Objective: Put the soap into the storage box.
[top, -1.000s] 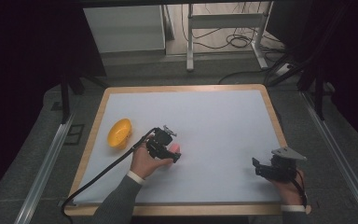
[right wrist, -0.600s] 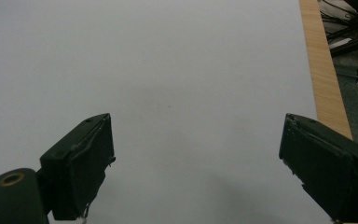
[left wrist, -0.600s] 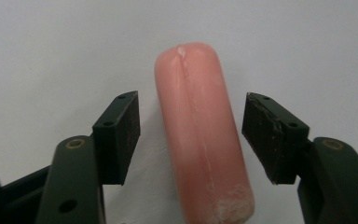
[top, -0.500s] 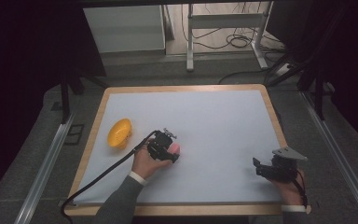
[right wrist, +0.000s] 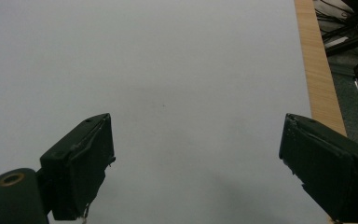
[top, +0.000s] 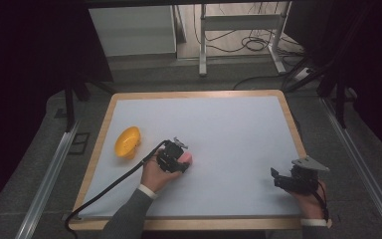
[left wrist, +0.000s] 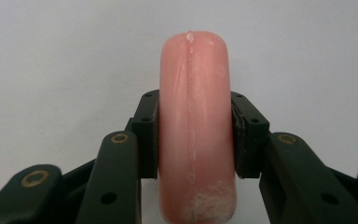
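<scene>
A pink rounded object (top: 187, 158) lies on the white mat left of centre. My left gripper (top: 181, 162) is shut on it; its jaws have just been closing with the object between them. In the left gripper view the pink object (left wrist: 193, 65) stands upright between the two black pads (left wrist: 148, 133), which press on both its sides, and a seam runs down its middle. My right gripper (top: 277, 178) rests near the mat's front right corner. In the right gripper view, the right gripper (right wrist: 196, 140) is open wide over bare mat.
A yellow bowl (top: 128, 142) lies tipped on the mat's left side, apart from the left hand. The white mat (top: 229, 129) covers a wooden-edged table (top: 194, 93). Metal rails run along both sides of the table; a desk frame and cables stand behind it.
The left gripper's jaws have closed onto the pink object, which now sits tucked between them. The left hand shifted only slightly. The right gripper has stayed where it was.
</scene>
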### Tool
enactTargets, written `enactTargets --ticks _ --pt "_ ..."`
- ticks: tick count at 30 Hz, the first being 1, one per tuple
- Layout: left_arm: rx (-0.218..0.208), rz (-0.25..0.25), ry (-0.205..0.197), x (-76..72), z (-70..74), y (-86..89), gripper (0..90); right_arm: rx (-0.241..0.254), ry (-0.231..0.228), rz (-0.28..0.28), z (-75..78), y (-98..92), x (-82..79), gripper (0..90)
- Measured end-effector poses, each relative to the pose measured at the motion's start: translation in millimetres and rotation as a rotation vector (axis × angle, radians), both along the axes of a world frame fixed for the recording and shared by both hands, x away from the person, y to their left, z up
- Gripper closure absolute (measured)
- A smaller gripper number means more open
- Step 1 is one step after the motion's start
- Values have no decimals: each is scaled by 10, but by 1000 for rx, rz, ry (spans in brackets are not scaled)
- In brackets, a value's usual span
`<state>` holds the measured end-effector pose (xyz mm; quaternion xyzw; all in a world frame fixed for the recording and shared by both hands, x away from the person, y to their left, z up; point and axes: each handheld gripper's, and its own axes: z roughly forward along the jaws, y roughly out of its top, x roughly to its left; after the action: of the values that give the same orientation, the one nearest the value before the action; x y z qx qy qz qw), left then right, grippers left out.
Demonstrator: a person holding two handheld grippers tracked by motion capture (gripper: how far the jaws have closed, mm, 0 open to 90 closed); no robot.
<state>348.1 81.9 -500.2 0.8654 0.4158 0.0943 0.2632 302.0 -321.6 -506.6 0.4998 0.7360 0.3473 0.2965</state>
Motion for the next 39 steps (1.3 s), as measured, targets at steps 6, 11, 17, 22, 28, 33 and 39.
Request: enactTargets --ticks 6,11,17,22,28,33,39 --pt "-26 -10 -15 -19 66 33 601 2 -2 -2 1 -10 0 98" --pt "-53 -8 -42 -43 142 70 601 6 -2 -8 2 -21 0 98" --pt "-60 -14 -50 -52 199 109 601 1 -2 -5 -3 -12 1 98" --pt "-70 -2 -62 -57 271 159 602 5 -4 -5 2 -25 0 98" --pt "-79 9 -82 -61 349 223 602 2 -2 -5 -4 -25 1 98" --pt "-83 11 -93 -69 408 284 602 2 -2 -5 -4 -26 1 98" --pt "-91 39 -115 -55 507 385 602 3 -3 -10 -6 -37 3 98"
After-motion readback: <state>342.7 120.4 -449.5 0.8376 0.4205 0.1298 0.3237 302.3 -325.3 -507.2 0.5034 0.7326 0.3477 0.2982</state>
